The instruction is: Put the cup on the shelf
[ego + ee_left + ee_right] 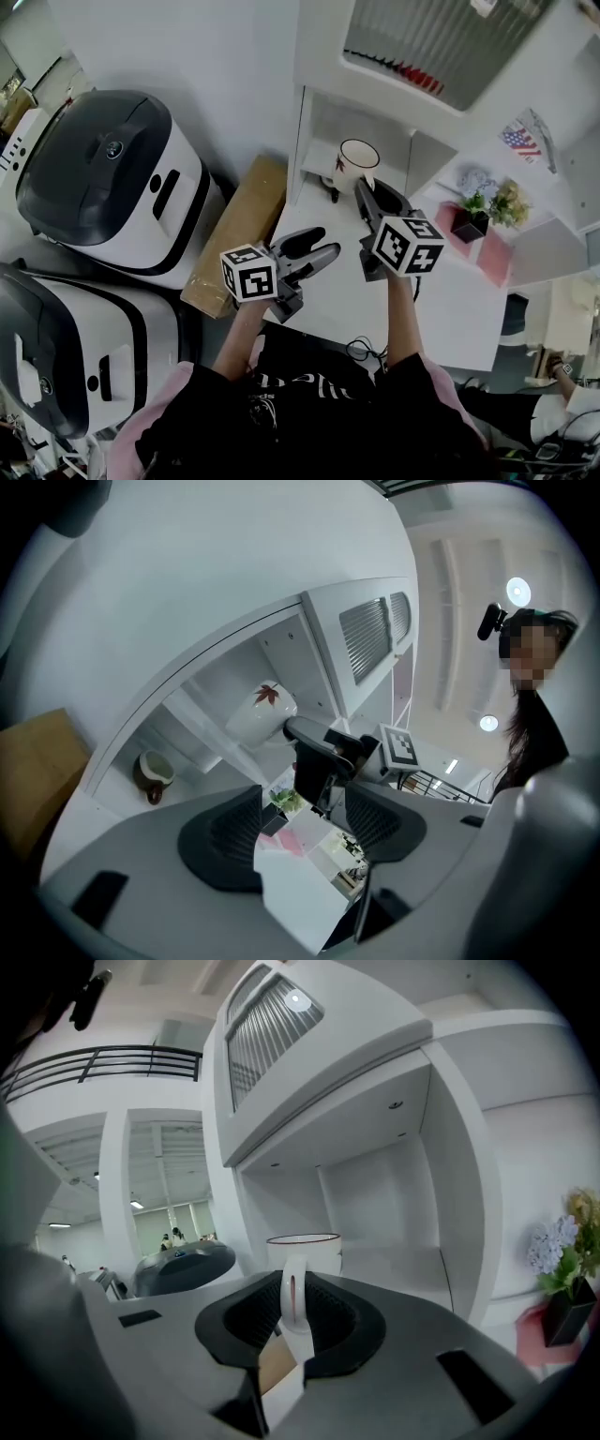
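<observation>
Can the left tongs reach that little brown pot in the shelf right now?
Probably yes: the left tongs are open and empty, and nothing stands between them and the pot; the held cup hangs beside it.

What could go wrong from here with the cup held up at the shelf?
The right tongs pinch the cup only by its thin handle, so it could swivel or slip. A small brown pot already stands in the shelf alcove close by; the cup might knock it.
</observation>
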Demonstrator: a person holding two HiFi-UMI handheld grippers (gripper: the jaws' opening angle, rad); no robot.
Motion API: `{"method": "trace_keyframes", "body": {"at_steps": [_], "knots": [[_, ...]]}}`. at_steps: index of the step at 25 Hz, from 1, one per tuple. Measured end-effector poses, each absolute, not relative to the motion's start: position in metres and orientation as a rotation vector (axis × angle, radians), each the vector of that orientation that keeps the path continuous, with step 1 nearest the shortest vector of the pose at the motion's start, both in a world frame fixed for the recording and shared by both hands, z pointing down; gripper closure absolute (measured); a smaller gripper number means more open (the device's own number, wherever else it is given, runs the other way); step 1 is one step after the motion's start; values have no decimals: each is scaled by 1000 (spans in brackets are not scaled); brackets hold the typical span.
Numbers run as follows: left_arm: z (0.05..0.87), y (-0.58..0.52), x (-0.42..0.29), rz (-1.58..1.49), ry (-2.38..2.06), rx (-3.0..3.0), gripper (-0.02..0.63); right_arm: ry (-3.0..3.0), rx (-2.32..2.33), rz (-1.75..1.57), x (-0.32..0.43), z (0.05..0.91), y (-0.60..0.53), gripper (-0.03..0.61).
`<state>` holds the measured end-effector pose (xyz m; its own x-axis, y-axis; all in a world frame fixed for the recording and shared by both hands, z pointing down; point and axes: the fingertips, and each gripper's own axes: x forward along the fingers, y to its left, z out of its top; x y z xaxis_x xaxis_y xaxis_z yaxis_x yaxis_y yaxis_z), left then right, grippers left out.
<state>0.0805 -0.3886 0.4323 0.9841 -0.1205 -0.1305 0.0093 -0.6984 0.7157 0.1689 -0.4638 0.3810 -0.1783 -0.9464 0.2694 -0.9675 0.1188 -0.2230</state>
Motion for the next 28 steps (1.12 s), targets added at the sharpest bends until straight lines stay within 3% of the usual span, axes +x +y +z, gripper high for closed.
{"method": "trace_keyframes", "body": {"at_steps": [28], "knots": [[452,-404,58,-119,-120,2400,382,-2085,1953,427,187,422,-574,489]]}}
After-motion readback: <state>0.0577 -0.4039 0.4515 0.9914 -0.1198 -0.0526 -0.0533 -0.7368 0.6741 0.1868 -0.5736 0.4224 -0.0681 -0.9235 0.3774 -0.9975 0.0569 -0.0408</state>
